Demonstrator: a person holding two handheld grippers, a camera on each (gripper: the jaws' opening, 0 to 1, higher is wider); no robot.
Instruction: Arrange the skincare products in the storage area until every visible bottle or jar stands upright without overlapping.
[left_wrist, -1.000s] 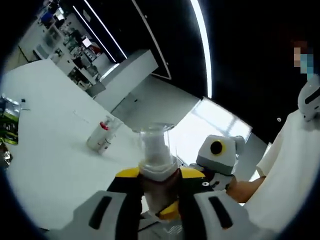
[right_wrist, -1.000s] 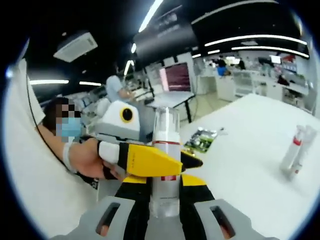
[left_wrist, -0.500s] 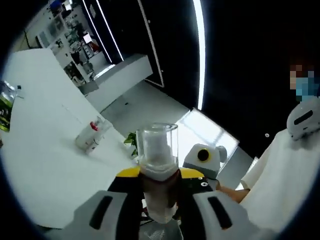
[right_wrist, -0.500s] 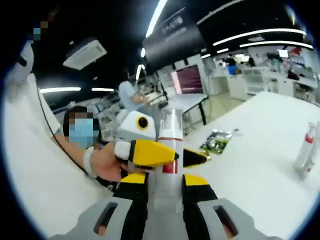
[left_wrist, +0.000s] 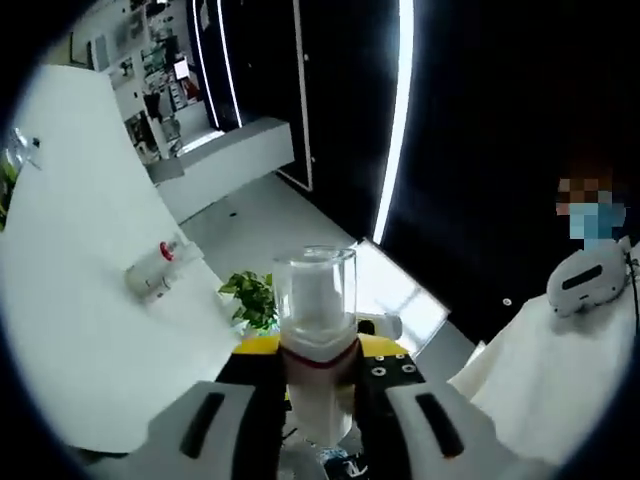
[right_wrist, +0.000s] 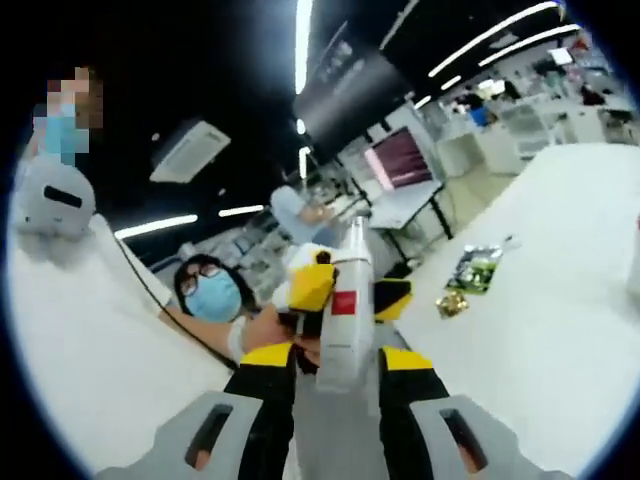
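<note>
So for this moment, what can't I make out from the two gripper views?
- Left gripper view: the lower body of the held bottle is hidden between the left gripper jaws.
- Left gripper view: the small bottle lying on the white table is too small to read.
- Right gripper view: the packets on the table are too small to identify.
- Right gripper view: the label on the bottle in the right gripper is blurred.
</note>
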